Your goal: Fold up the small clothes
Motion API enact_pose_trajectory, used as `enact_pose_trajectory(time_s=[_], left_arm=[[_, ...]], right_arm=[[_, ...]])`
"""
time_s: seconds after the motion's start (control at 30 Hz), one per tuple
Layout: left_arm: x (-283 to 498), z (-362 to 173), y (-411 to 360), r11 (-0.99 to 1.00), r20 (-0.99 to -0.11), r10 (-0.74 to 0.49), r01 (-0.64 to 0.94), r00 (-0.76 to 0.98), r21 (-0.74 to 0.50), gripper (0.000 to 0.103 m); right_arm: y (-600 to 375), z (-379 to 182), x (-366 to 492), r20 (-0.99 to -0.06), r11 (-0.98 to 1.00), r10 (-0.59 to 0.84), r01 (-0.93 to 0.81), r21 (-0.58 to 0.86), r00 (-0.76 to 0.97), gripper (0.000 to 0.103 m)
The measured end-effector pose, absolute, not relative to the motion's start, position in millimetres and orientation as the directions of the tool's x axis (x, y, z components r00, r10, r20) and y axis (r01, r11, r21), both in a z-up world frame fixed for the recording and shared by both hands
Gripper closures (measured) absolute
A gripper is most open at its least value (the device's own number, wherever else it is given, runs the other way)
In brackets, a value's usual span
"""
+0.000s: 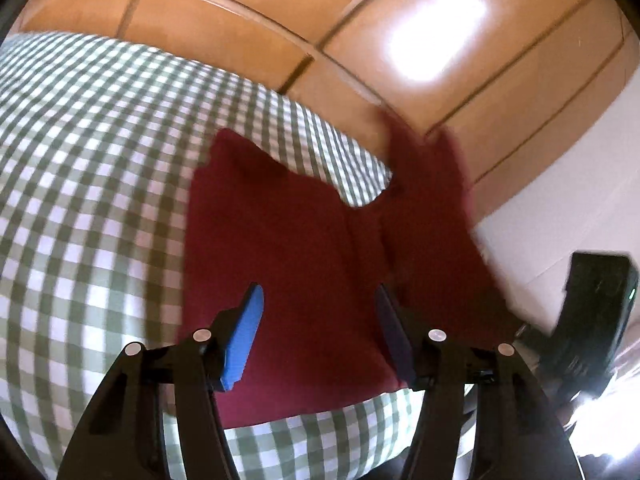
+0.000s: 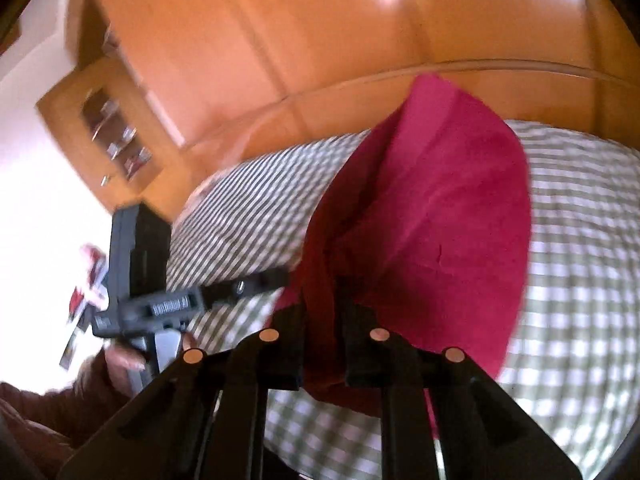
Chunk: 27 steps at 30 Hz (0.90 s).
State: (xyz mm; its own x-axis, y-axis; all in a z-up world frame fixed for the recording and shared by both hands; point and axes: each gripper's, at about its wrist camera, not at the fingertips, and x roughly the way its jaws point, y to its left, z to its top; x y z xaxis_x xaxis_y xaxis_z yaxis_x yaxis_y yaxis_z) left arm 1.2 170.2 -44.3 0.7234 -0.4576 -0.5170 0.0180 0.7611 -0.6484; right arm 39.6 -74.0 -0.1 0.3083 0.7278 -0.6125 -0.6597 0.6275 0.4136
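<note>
Behind: one glossy orange-brown wooden wall of panels (image 1: 248, 12), spanning both views. Below it, one green-and-white checked cloth (image 1: 80, 168) spread as the work surface, running to the panel edge. On that cloth, one dark red garment (image 1: 280, 248), single, no second piece of clothing in sight; lying flat under the left gripper (image 1: 320, 300) in the left wrist view, with one side lifted off the cloth toward the right and blurred. In the right wrist view, the same red garment (image 2: 440, 216) rising in a fold straight from the right gripper (image 2: 324, 304) and draping back down over the checks. Two grippers, one per hand. Left: blue pads (image 1: 244, 336) set apart, red cloth showing between them, neither pad visibly pressing on it. Right: black jaws drawn narrow, pinching a pleat of the red cloth between them. Far left in the right wrist view, the other tool's black body (image 2: 140, 264), gripped by one hand (image 2: 124, 360) in a dark sleeve.
</note>
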Motion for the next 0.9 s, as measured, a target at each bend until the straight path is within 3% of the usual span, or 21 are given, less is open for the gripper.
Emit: enact_pose_trajectory(time_s=[0.1,0.17,0.2,0.33,0.4,0.43,0.47,0.63,0.73,0.8,0.9], left_arm=[[-2.6,-48.7,190.6,0.700,-0.476,-0.494,0.009,0.728,-0.714,0.045],[-2.1,-53.5,195.4,0.678,-0.468,-0.509,0.002,0.722,-0.735,0.039],[-1.9,-56.6,195.8,0.665,-0.462,-0.524,0.004,0.716,-0.747,0.031],[10.2,-64.9,191.3,0.625,-0.456,-0.565,-0.004,0.688,-0.780,0.029],[19.7,-64.5,186.6,0.638,-0.474,-0.558,-0.013,0.682,-0.770,0.028],[24.4,-62.9,181.7,0.650,-0.486,-0.557,-0.010,0.674,-0.760,0.028],[26.2,-61.8,178.5,0.663,-0.498,-0.552,-0.011,0.669,-0.748,0.028],[39.5,-60.1,168.9,0.731,-0.577,-0.502,-0.040,0.644,-0.681,0.028],[47.4,-64.6,164.8,0.746,-0.605,-0.497,-0.050,0.622,-0.665,0.028],[48.3,-63.9,161.1,0.756,-0.613,-0.492,-0.047,0.618,-0.653,0.038],[52.8,-56.5,153.8,0.815,-0.655,-0.448,-0.023,0.608,-0.579,0.080]], right_arm=[[-35.7,-25.1,35.7,-0.650,0.595,0.723,-0.689,0.413,0.234,0.092],[-19.6,-41.9,31.6,-0.680,0.594,0.702,-0.699,0.397,0.210,0.092],[-13.4,-50.1,30.0,-0.696,0.597,0.689,-0.704,0.385,0.203,0.092],[-7.0,-61.2,29.0,-0.720,0.608,0.658,-0.720,0.335,0.221,0.091],[-7.4,-57.9,28.6,-0.702,0.582,0.682,-0.733,0.352,0.204,0.074],[-13.2,-53.2,26.2,-0.678,0.552,0.713,-0.739,0.387,0.177,0.063],[-18.3,-49.0,24.1,-0.658,0.528,0.736,-0.742,0.413,0.158,0.044],[-69.4,-28.9,16.7,-0.595,0.522,0.779,-0.728,0.445,0.195,0.043],[-109.1,-29.9,21.3,-0.614,0.611,0.733,-0.681,0.405,0.292,0.045],[-128.1,-40.3,29.6,-0.648,0.678,0.681,-0.628,0.382,0.341,0.049],[-133.8,-55.8,35.2,-0.681,0.713,0.645,-0.594,0.372,0.346,0.059]])
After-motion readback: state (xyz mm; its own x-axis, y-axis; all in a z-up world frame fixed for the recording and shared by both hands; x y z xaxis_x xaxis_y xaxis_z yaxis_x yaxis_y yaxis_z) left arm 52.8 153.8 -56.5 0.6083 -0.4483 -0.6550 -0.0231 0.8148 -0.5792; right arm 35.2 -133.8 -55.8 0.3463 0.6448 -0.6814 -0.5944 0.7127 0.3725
